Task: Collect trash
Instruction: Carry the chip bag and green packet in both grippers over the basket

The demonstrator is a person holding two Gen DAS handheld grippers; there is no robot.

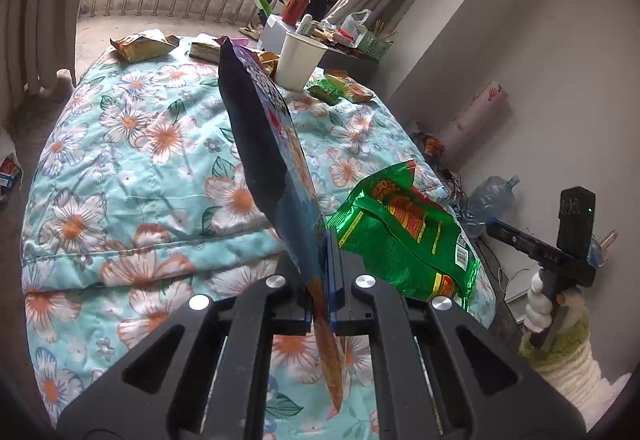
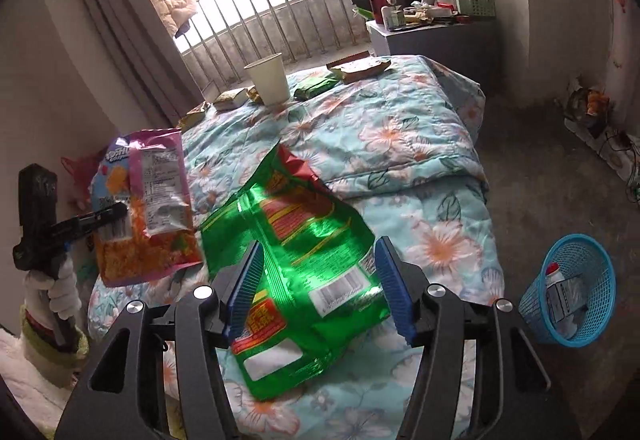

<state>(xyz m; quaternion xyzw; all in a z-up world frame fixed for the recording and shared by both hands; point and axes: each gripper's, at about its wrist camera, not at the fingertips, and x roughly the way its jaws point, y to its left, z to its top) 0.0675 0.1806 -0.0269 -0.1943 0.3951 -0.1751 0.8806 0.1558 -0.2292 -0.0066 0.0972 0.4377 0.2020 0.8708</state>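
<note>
left gripper (image 1: 320, 272) clamped on pink snack bag (image 2: 148, 199), held above bed's (image 2: 400, 143) near left edge. right gripper (image 2: 320, 280) wide, straddling green chip bag (image 2: 304, 260) near bed's near edge.

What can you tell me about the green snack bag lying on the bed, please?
The green snack bag is a shiny, crinkled foil packet with red and yellow print, a barcode and a white label panel. Its top looks torn open and it seems flat, probably empty. It lies loose on the floral quilt. The right gripper has its jaws wide open on either side of it, not yet closed. The left gripper holds a different bag beside it.
</note>
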